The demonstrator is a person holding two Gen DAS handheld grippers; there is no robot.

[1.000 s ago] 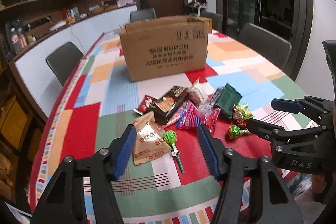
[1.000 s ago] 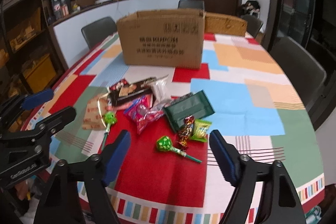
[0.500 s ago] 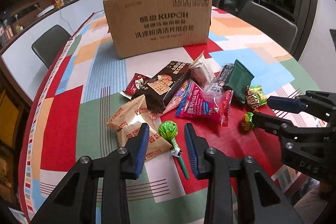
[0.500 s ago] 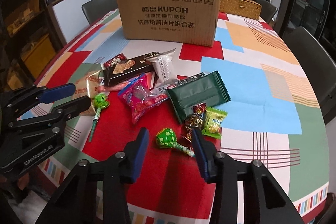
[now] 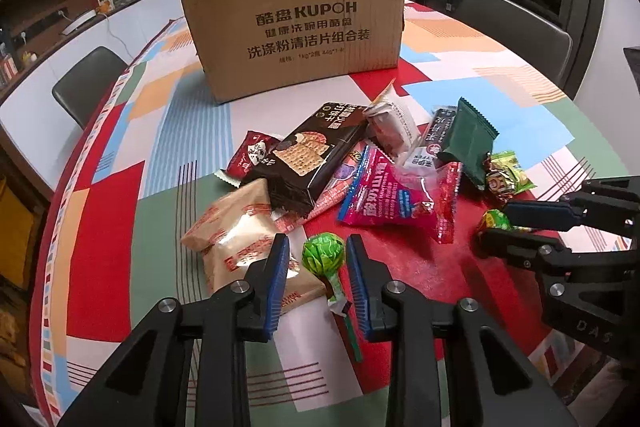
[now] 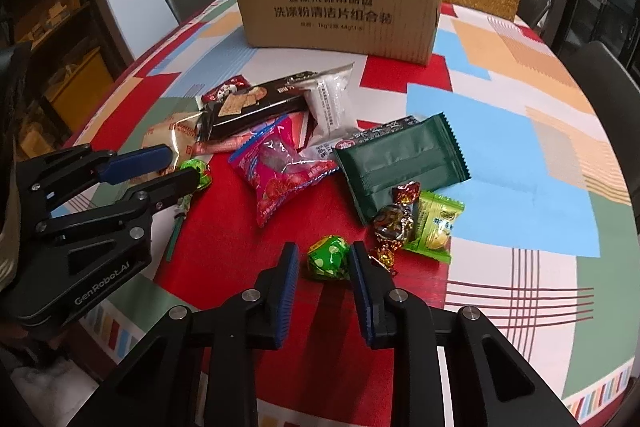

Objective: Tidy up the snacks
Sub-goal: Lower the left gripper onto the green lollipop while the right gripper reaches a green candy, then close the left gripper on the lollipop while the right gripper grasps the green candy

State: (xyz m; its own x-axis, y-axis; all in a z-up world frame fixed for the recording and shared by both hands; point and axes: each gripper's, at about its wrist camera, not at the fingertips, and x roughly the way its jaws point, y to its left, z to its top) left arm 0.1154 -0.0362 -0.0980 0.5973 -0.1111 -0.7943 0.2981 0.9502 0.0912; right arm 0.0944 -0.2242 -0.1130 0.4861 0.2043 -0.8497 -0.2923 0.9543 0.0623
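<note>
Both grippers have closed in since 0.5 s ago. Left wrist view: the left gripper (image 5: pixel 316 265) brackets a green lollipop (image 5: pixel 323 253), pads apart and not touching, its stick partly hidden; a tan packet (image 5: pixel 240 231) lies just beside, snacks and a cardboard box (image 5: pixel 296 27) beyond. Right wrist view: the right gripper (image 6: pixel 323 269) flanks a second green lollipop (image 6: pixel 329 258); contact unclear, stick hidden, wrapped candies (image 6: pixel 416 223) close.

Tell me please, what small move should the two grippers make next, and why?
Probably close both. The left gripper brackets the head of one green lollipop, the right gripper another green lollipop; both look slightly open, a small gap showing at each candy, so neither seems gripped yet.
</note>
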